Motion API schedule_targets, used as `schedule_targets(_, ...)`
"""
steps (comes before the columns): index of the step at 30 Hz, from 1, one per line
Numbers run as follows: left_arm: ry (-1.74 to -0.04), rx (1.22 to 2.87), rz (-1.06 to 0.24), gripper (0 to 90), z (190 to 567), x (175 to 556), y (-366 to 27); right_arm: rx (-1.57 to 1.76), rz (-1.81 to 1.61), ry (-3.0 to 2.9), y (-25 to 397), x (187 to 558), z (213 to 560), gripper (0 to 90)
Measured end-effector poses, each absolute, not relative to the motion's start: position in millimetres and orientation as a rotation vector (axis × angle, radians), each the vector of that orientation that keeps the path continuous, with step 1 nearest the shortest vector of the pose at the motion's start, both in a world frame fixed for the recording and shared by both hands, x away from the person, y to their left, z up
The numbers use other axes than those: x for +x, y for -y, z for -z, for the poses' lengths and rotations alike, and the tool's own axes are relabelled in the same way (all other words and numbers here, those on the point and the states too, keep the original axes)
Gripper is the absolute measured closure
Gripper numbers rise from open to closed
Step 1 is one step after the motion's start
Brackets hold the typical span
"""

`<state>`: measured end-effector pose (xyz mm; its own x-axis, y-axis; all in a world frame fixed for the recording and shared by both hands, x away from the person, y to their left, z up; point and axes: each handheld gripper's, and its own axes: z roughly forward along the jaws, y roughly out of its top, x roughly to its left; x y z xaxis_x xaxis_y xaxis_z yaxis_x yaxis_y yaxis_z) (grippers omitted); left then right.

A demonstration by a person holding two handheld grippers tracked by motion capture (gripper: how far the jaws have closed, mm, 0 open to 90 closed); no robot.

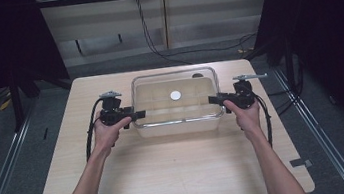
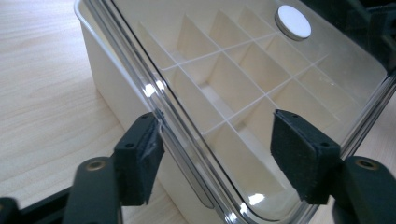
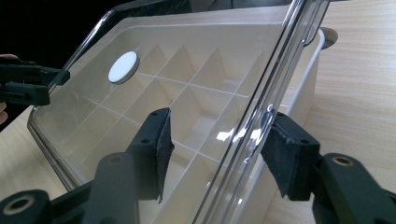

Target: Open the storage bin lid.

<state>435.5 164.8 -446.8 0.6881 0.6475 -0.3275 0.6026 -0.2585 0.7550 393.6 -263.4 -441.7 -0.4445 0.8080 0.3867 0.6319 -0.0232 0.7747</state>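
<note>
**Lid could slip or tilt**

Both claws are spread wide, straddling the end rims of the clear lid [image 1: 176,96] — left gripper [image 1: 134,115], right gripper [image 1: 214,100]. The lid sits on the divided box [image 1: 178,125] mid-table [image 1: 170,173]. Uneven squeezing or a slick rim may let one end drop — dragging the box.

The box [image 1: 179,121] stands on the bench [image 1: 170,173], in the far half and near the middle between left and right. On the box lies the lid [image 1: 154,91], and a round disc [image 1: 175,95] sits on the lid, toward its far side. Inside the box, dividers [image 2: 224,84] make rows of compartments. The left tongs [image 1: 138,115] are at the left end of the box, the right tongs [image 1: 213,99] at the right end. Each pair stands apart around the lid's edge.
</note>
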Motion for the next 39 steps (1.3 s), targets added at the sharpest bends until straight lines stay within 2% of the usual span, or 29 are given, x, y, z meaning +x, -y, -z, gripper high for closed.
schedule_targets(9,-0.931,1.955,-0.120,40.8,440.0,431.1,-162.8,1.509,-1.477,-2.068,263.3,390.3,442.6,44.3)
schedule_targets(16,-0.929,1.931,-0.131,44.0,439.1,429.0,-162.7,1.552,-1.471,-2.038,264.2,388.9,439.1,48.0)
schedule_targets(21,-0.911,1.920,-0.154,50.4,434.5,425.4,-162.2,1.599,-1.455,-2.018,266.7,387.1,437.3,49.4)
schedule_targets(28,-0.906,1.890,-0.143,53.4,433.5,422.8,-164.4,1.568,-1.382,-2.073,262.4,381.8,437.3,46.3)
schedule_targets(39,-0.894,1.881,-0.144,55.7,435.3,416.7,-165.1,1.545,-1.443,-2.031,263.2,373.9,436.7,52.5)
